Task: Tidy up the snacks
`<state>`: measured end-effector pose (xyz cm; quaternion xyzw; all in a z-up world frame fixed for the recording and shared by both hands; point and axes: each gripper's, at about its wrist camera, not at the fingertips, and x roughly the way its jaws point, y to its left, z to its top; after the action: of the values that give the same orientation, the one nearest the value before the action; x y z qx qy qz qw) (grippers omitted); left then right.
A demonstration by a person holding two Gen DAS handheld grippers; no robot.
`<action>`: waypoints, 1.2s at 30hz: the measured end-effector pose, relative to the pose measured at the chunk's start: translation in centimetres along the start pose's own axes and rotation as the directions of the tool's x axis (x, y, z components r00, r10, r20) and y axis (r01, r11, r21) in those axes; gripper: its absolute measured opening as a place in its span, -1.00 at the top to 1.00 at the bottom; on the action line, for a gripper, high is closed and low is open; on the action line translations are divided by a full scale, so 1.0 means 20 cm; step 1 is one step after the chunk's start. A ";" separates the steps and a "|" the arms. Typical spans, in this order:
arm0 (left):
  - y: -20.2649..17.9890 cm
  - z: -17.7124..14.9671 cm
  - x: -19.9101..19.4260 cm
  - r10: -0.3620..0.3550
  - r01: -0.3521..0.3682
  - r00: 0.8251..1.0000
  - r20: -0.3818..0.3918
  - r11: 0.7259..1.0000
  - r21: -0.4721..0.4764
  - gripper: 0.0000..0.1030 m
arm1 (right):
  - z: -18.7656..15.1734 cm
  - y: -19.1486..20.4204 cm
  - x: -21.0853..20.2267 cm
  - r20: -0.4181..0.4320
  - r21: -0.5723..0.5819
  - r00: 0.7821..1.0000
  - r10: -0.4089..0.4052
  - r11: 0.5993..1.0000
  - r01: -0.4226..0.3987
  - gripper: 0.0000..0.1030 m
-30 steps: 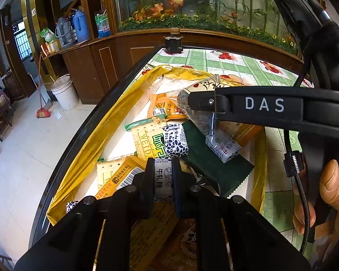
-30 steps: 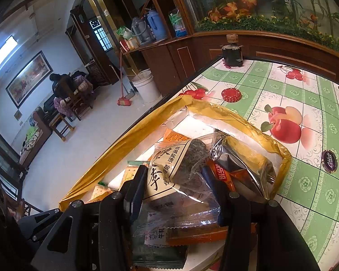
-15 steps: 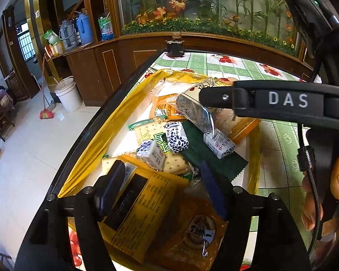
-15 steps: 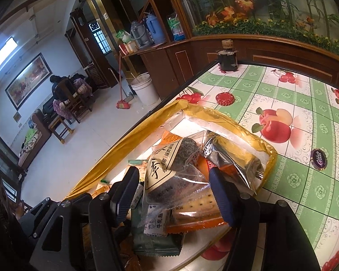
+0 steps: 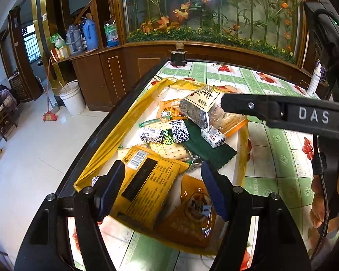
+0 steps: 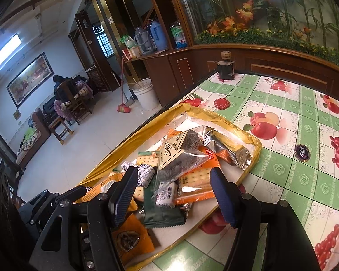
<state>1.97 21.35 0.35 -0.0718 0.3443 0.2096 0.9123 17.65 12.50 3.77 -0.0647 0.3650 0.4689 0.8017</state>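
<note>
Snacks [image 5: 169, 135] lie heaped in the gold-rimmed tray [image 5: 106, 149] at the table's [image 6: 282, 158] near edge, gathered so they stay together. My left gripper [image 5: 162, 187] and right gripper [image 6: 174, 194] hang wide and empty above them, the right's jaws having just been opening, nothing pinched between.

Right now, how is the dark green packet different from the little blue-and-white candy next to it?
The dark green packet is flat and plain with zigzag-cut ends, while the blue-and-white candy is a small chunky block covered in a dotted pattern. The packet is much larger and lies partly under other snacks; the candy sits on top of the pile. Both lie in the gold-rimmed tray, and neither is gripped.
</note>
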 end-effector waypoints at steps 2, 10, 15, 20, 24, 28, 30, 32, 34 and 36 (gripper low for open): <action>0.00 -0.01 -0.02 0.002 -0.002 1.000 0.006 1.000 -0.003 -0.38 | -0.01 0.02 -0.03 0.004 -0.013 1.000 -0.003 1.000 0.003 -0.36; 0.01 -0.06 -0.12 0.010 -0.010 1.000 0.027 1.000 -0.013 -0.49 | -0.12 0.13 -0.14 0.011 -0.094 1.000 -0.013 0.995 0.014 -0.42; 0.01 -0.08 -0.19 0.014 -0.013 0.999 0.046 1.000 -0.010 -0.49 | -0.19 0.21 -0.20 0.023 -0.160 0.999 -0.028 0.987 0.032 -0.48; 0.00 -0.11 -0.24 0.018 -0.018 0.998 0.054 1.000 0.005 -0.49 | -0.26 0.26 -0.26 0.022 -0.200 0.999 -0.027 0.979 0.031 -0.51; 0.01 -0.15 -0.28 0.024 -0.024 0.998 0.058 1.000 0.001 -0.49 | -0.30 0.27 -0.31 0.037 -0.212 0.999 -0.028 0.977 0.035 -0.59; 0.03 -0.19 -0.32 0.019 -0.018 0.998 0.057 1.000 -0.014 -0.49 | -0.33 0.27 -0.35 0.045 -0.222 0.998 -0.036 0.974 0.046 -0.61; 0.04 -0.20 -0.34 0.020 -0.019 0.998 0.055 1.000 -0.016 -0.49 | -0.35 0.27 -0.37 0.046 -0.222 0.998 -0.038 0.974 0.047 -0.61; 0.04 -0.21 -0.36 0.024 -0.024 0.998 0.059 1.000 -0.016 -0.49 | -0.36 0.27 -0.38 0.045 -0.223 0.998 -0.040 0.974 0.049 -0.61; 0.05 -0.22 -0.37 0.029 -0.028 0.998 0.059 0.999 -0.017 -0.49 | -0.37 0.26 -0.39 0.045 -0.221 0.998 -0.043 0.974 0.052 -0.61; 0.05 -0.24 -0.39 0.027 -0.027 0.998 0.058 1.000 -0.016 -0.50 | -0.39 0.25 -0.40 0.042 -0.217 0.998 -0.043 0.975 0.051 -0.61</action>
<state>-6.53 18.29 1.95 -0.0680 0.3171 0.2264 0.9185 7.16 6.15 4.55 -0.1522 0.2946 0.4882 0.8073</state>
